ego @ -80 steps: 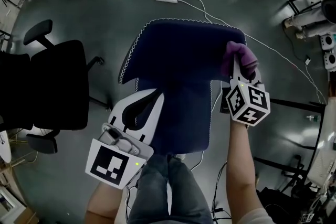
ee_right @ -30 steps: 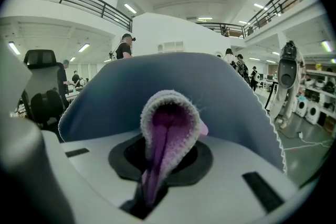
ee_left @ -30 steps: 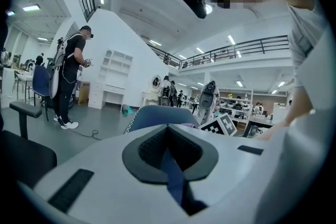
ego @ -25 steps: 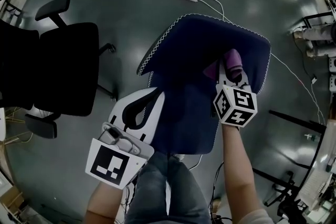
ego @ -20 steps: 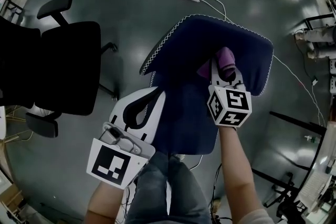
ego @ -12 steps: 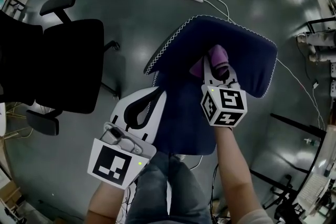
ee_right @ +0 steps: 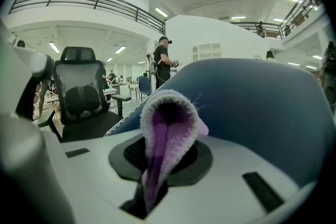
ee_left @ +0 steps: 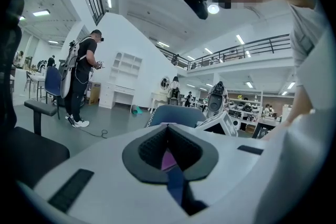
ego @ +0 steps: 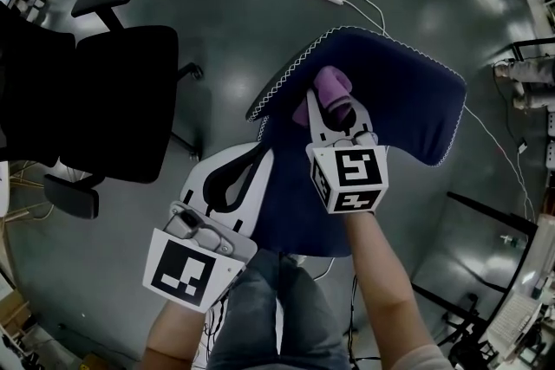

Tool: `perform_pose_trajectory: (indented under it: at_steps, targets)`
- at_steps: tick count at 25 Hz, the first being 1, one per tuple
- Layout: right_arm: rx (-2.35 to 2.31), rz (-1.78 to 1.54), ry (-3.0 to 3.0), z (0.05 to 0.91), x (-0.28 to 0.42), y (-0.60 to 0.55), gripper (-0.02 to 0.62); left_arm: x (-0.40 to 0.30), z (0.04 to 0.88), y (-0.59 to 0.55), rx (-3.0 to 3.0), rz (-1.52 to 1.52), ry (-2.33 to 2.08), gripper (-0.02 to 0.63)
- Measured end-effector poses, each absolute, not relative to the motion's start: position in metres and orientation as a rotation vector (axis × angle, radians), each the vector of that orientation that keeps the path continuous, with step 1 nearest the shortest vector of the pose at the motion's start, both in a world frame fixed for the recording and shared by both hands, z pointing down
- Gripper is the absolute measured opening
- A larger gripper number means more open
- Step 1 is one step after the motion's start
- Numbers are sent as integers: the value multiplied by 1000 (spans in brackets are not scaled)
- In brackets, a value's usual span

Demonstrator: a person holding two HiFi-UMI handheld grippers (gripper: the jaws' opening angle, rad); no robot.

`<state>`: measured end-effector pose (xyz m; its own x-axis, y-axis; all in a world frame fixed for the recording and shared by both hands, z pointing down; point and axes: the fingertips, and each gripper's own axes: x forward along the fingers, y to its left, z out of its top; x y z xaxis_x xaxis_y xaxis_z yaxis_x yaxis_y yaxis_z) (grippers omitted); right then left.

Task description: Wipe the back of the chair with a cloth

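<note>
Here: purple cloth against the blue chair back

The right gripper [ego: 334,119] has its jaws clamped on a purple cloth [ego: 328,93]; the cloth is fuzzy, folded into a rounded loop with paler edges, bulging past the jaw tips; it lies against the back of the chair [ego: 408,100], a dark blue padded shell with white zigzag stitching along its rim; the left gripper [ego: 230,186] hangs lower, beside the chair, jaws together on nothing; a black office chair [ego: 113,100] stands apart to the left.
</note>
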<state>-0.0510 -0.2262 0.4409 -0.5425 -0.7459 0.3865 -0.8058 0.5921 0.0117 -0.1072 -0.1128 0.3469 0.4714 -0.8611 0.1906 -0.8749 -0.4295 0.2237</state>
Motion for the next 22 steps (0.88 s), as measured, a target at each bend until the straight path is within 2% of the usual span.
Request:
perform_pose_trajectory:
  at_steps: [22]
  targets:
    - [1141,234,-2576,443,-88,-204,60,-113,356,-111,2403,67,-1489,12]
